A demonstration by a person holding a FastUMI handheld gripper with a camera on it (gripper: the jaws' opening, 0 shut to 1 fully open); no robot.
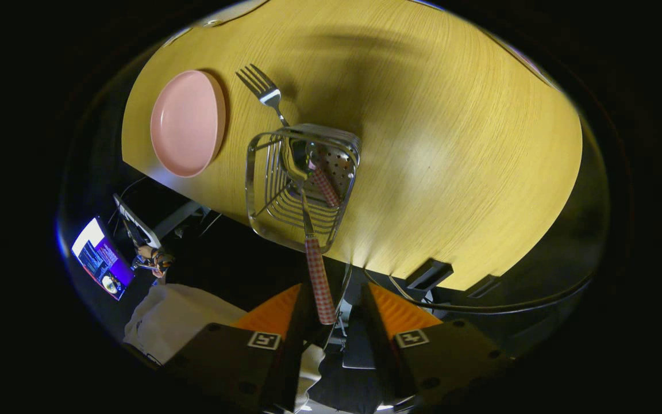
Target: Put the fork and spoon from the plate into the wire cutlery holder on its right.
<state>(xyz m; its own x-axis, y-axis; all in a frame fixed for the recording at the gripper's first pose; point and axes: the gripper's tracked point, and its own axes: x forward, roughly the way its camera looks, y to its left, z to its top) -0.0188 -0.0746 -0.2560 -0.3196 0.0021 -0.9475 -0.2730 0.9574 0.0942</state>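
Wooden table point(451, 144), pink plate point(187, 122) bare — fork point(263, 92) already in the wire cutlery holder point(299, 184); claw point(334, 316) gapes, spoon point(319, 276) slipping in — next, back off.

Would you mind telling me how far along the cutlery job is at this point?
Done: the round pink plate is empty and the checked-handled metal fork stands in the wire cutlery holder. In hand: the checked-handled spoon has its bowl inside, its handle between the open gripper fingers. Left: backing away.
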